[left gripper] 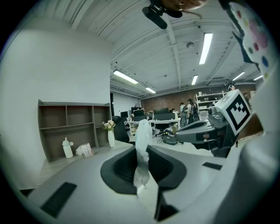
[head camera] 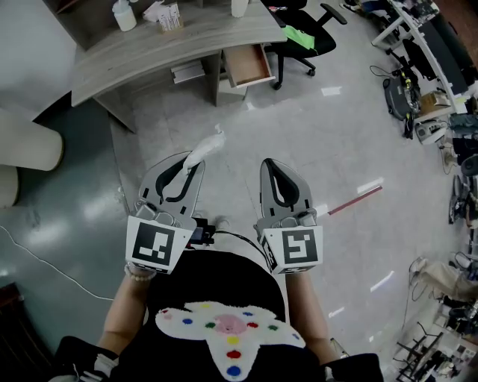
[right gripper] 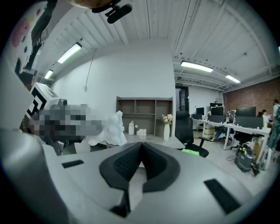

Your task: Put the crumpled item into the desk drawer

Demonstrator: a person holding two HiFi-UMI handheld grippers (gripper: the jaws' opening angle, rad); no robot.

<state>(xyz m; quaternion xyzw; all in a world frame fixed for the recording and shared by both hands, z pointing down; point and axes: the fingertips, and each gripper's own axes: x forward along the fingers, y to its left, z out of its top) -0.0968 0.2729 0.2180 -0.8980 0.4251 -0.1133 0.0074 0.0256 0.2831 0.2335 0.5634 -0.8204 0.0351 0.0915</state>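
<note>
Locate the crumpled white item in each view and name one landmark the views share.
Head view: crumpled item centre-left, poking out of the left claw.
Left gripper view: dead centre, pinched between the jaws.
Right gripper view: left of centre, at mid-height.
Shared landmark: white bottle standing on the desk.

White crumpled item, grey desk, black chair

floor bare up to open drawer, office chair just beside its right
</note>
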